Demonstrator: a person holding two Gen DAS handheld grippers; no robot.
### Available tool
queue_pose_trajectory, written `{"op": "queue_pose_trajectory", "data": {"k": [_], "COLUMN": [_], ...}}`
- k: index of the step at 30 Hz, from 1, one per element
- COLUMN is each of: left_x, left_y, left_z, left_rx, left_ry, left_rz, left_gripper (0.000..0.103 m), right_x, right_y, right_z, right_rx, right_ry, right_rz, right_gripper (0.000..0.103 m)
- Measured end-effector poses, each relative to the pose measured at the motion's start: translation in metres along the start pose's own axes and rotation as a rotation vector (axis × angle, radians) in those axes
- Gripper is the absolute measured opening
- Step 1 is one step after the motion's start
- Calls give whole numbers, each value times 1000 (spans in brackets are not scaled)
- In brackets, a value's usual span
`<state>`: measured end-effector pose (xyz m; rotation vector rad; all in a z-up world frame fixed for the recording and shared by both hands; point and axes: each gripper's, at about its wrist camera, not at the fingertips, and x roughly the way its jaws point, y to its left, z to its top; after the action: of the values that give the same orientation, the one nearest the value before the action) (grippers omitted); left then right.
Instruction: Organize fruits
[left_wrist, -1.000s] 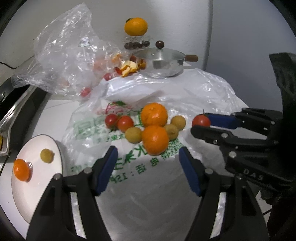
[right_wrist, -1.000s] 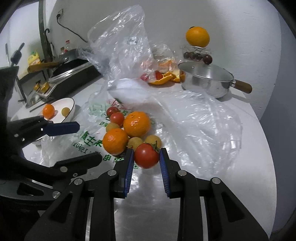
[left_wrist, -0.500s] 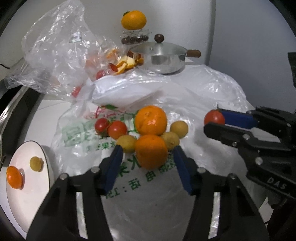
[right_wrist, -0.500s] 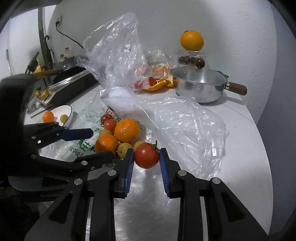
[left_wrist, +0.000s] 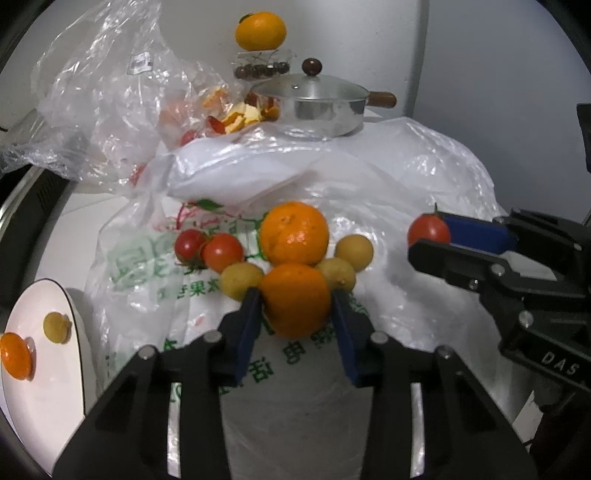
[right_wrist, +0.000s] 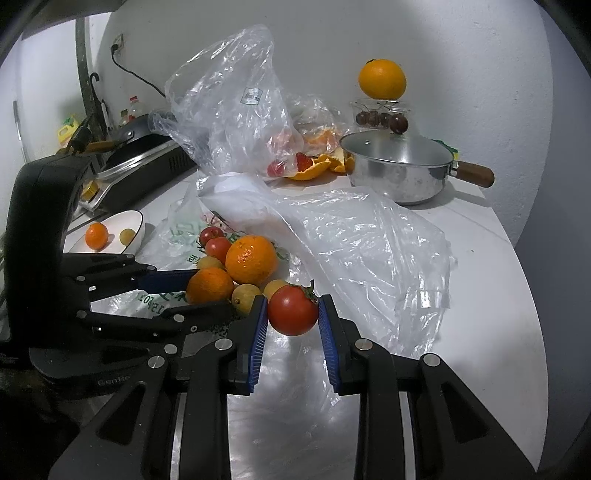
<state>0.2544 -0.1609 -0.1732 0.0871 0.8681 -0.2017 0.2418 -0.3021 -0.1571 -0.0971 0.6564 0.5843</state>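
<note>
A pile of fruit lies on a printed plastic bag (left_wrist: 155, 266): two oranges, two small tomatoes (left_wrist: 221, 251) and several yellow-green fruits. My left gripper (left_wrist: 295, 306) is shut on the nearer orange (left_wrist: 297, 304), also seen in the right wrist view (right_wrist: 208, 286). The second orange (left_wrist: 293, 232) sits just behind it. My right gripper (right_wrist: 292, 314) is shut on a red tomato (right_wrist: 292, 310) and holds it above the bag, right of the pile; it also shows in the left wrist view (left_wrist: 428, 230). A white plate (left_wrist: 40, 373) at the left holds a small orange (left_wrist: 14, 354) and a yellow fruit (left_wrist: 55, 326).
A steel pan with lid (left_wrist: 317, 107) stands at the back, with orange peel (left_wrist: 240, 114) beside it. A clear jar with dark fruits and an orange on top (left_wrist: 260, 31) stands behind. A crumpled clear bag (left_wrist: 110, 96) rises at the back left. A stove (right_wrist: 144, 166) is far left.
My left gripper moved forward to the pile and closed on the nearer orange. My right gripper lifted slightly with the tomato in it.
</note>
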Motion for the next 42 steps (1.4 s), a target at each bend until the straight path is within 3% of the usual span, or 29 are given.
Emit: {"op": "queue_pose_trajectory", "data": {"k": [18, 42], "left_x": [-45, -104], "left_y": [-9, 32], "left_z": [-13, -47], "left_rx": [39, -13], "left_ry": [-69, -150], "left_rz": [-49, -55], "left_gripper": [39, 39], "right_x": [-20, -31], "right_y": [29, 100], "right_z": [2, 6], "right_rx": [-40, -120], "right_ry": [-9, -4], "right_rz": [-29, -23], "right_gripper": [30, 30]}}
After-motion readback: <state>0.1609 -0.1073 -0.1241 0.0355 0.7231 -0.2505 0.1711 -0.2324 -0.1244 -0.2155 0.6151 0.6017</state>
